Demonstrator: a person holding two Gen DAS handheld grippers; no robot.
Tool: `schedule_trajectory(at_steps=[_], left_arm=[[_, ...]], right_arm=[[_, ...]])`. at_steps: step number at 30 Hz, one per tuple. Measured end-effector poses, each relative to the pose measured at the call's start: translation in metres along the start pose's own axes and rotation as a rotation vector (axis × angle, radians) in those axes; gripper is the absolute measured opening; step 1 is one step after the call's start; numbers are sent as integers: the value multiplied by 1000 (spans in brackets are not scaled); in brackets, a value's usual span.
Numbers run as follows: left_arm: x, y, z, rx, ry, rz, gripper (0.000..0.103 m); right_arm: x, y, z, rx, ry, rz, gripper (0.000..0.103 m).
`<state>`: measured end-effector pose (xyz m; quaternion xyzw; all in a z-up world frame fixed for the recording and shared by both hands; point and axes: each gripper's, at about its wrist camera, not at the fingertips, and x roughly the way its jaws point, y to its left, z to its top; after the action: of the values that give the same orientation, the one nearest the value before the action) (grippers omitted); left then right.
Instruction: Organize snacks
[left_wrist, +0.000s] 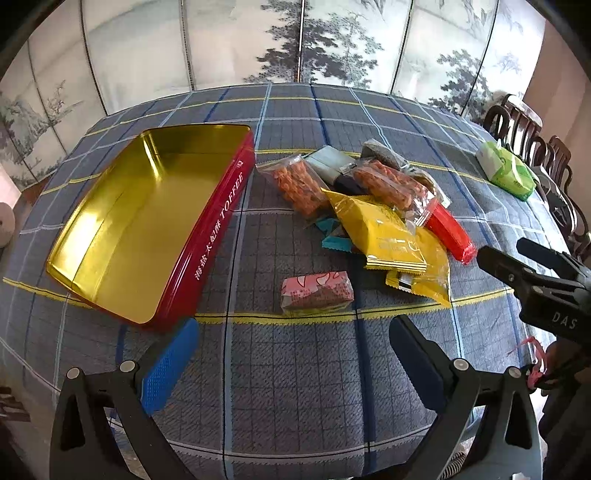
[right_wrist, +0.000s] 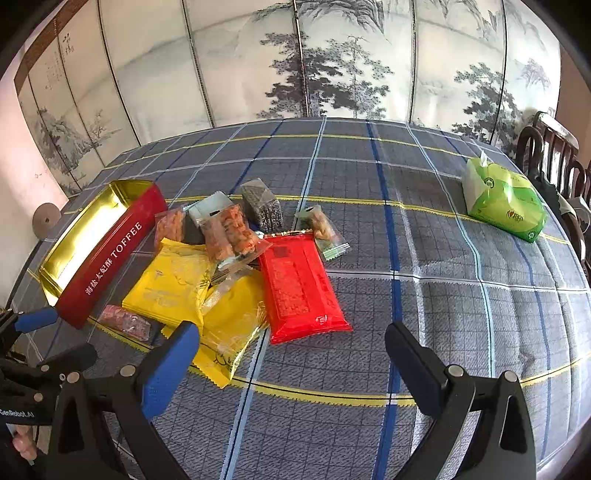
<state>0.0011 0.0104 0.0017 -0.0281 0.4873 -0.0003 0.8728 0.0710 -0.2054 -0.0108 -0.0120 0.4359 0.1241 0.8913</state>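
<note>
Both grippers hover above the near edge of the table, each with its blue-padded jaws spread wide and nothing between them. Left gripper: positioned over bare cloth in front of the tin's near corner, holding nothing. Right gripper: positioned over the cloth in front of the snack pile, also holding nothing; its body shows at the right edge of the left wrist view.

Plaid tablecloth: grey-blue with yellow, white and blue lines, covering the table.

Toffee tin: a red rectangular tin with a gold interior, lying open-side up at the left of the table, its long red wall lettered "TOFFEE" facing the snacks. No snack is inside it.

Snack pile, just right of the tin:
- Pink wrapped snack: lies alone, nearest the left gripper, apart from the tin and close to the yellow packets.
- Yellow packets: two, overlapping, at the front of the pile.
- Red packet: flat, just right of the yellow packets.
- Clear bags of orange snacks: two, resting partly on the yellow packets.
- Dark grey block packet: at the back of the pile.
- Small clear packet: beside the far end of the red packet.
- Teal wrappers: partly hidden under the yellow packets.

Green tissue pack: well apart from the pile, at the far right of the table.

Painted folding screen: stands behind the table.
</note>
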Motion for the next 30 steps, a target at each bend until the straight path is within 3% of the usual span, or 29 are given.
schedule_trajectory(at_steps=[12, 25, 30], left_arm=[[17, -10, 2, 25, 22, -28, 80], [37, -10, 10, -4, 43, -22, 78], [46, -11, 12, -4, 56, -22, 66]], right_arm=[[9, -16, -2, 37, 11, 15, 102], [25, -28, -2, 66, 30, 45, 102], [29, -29, 0, 49, 31, 44, 102]])
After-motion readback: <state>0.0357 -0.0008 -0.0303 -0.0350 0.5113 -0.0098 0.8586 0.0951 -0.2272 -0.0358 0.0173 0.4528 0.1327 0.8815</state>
